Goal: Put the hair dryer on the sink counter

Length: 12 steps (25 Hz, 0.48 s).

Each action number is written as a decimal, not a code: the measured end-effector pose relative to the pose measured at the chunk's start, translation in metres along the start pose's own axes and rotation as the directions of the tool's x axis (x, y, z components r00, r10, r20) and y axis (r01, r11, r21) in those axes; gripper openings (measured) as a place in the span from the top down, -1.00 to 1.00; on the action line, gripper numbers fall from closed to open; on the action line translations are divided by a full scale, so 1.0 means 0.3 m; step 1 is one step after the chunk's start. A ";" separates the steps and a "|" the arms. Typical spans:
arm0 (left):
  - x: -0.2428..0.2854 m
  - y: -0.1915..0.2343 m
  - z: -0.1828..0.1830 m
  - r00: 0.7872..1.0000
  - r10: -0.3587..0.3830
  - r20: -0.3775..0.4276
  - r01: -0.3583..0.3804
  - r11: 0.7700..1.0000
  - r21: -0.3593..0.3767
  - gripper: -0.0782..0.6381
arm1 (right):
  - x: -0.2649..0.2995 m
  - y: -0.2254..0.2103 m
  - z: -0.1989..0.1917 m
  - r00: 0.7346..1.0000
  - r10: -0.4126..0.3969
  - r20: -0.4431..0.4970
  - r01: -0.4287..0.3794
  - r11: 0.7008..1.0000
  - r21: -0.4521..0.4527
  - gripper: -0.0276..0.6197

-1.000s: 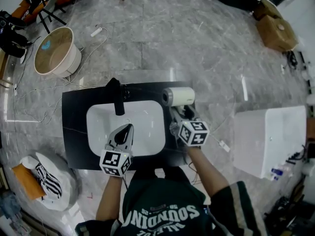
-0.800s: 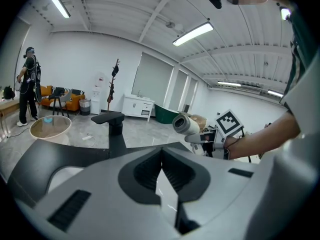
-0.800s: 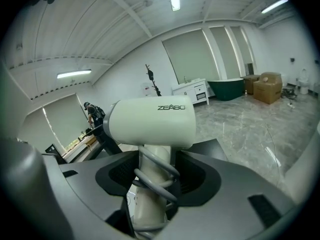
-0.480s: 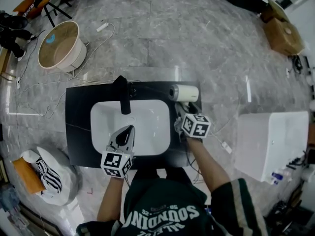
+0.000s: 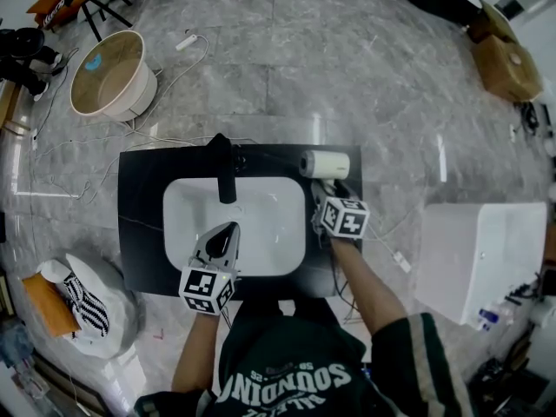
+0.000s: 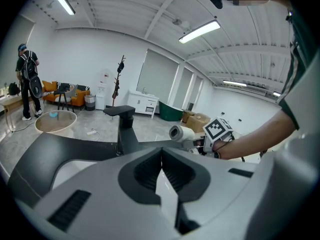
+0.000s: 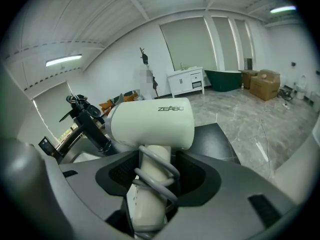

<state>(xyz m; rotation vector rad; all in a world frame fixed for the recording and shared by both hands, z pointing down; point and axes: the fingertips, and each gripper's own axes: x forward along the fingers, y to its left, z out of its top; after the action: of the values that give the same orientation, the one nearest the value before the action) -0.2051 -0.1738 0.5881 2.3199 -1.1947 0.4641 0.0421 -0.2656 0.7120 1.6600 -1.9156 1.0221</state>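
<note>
**Risk of a slip at the back right corner of the counter**

Trouble is not likely on the left side. The left hand-held gripper hangs over the front part of the white basin. Its jaws are pressed together with nothing between them, so it cannot steady anything if the release goes badly. The black faucet stands at the back edge of the counter, well apart from the work.

The danger is on the right. The right hand-held gripper is clamped on the handle of the hair dryer, and the grey cord is wound around that handle between the jaws. The cream barrel lies crosswise near the back right corner of the counter, on the dark strip between the basin and the right edge. I cannot tell from these views if the barrel already touches the surface or is just above it.

I see three things that could go wrong:
- If the jaws open while the dryer is above the counter, it will drop and may bounce.
- The barrel is round and the strip looks narrow, so after release it could roll into the basin or over the right edge.
- A loop of the cord could catch on a jaw as the gripper pulls away, and this would drag the dryer off its place.
</note>
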 end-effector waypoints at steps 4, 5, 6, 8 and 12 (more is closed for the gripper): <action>0.010 0.002 -0.013 1.000 -0.004 -0.010 0.004 1.000 -0.004 0.78 | 0.047 -0.013 -0.022 0.999 -0.021 -0.047 0.022 1.000 0.017 0.21; 0.011 0.001 -0.017 1.000 -0.006 -0.013 0.006 1.000 -0.006 0.78 | 0.053 -0.018 -0.024 0.998 -0.031 -0.060 0.033 0.999 0.021 0.21; 0.011 0.000 -0.021 1.000 -0.006 -0.016 0.006 1.000 -0.008 0.78 | 0.058 -0.022 -0.025 0.997 -0.040 -0.070 0.042 0.999 0.026 0.21; 0.011 0.003 -0.027 1.000 -0.005 -0.019 0.005 1.000 -0.012 0.78 | 0.068 -0.029 -0.027 0.994 -0.051 -0.091 0.055 0.998 0.038 0.21; 0.009 0.008 -0.032 1.000 -0.002 -0.022 0.002 1.000 -0.018 0.78 | 0.084 -0.048 -0.035 0.987 -0.071 -0.141 0.082 0.994 0.069 0.21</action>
<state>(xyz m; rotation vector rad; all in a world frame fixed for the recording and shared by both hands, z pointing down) -0.2064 -0.1714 0.5978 2.2947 -1.1816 0.4743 0.0491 -0.2750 0.7406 1.6433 -1.7312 1.1591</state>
